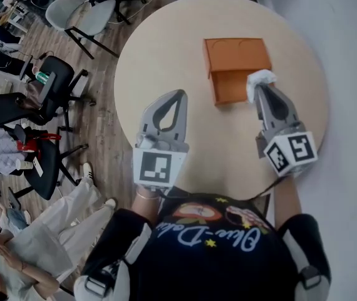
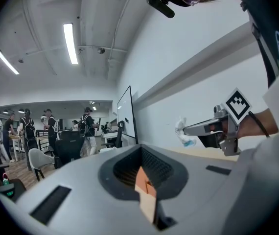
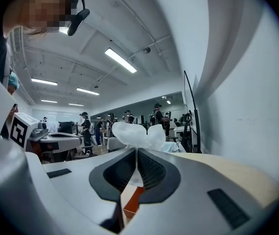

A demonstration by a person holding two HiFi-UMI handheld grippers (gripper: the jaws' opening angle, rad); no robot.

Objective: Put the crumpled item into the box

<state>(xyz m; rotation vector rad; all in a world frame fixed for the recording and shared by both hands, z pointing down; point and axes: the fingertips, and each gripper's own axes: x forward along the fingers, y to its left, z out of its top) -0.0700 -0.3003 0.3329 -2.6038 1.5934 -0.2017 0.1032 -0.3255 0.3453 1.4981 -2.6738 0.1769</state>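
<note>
An open orange box (image 1: pixel 231 68) lies on the round beige table (image 1: pixel 166 61), its lid flap toward the far side. My right gripper (image 1: pixel 262 84) is shut on a white crumpled item (image 1: pixel 259 80), held at the box's right near corner. In the right gripper view the crumpled item (image 3: pixel 137 135) bulges past the closed tips with orange box (image 3: pixel 132 201) showing below. My left gripper (image 1: pixel 174 96) is shut and holds nothing, left of the box over bare table. From the left gripper view the right gripper (image 2: pixel 205 129) and its crumpled item (image 2: pixel 184 131) show at the right.
Several office chairs (image 1: pixel 66 80) stand on the wooden floor left of the table. People sit and stand at the far left. A white wall (image 1: pixel 354 55) runs close along the table's right side.
</note>
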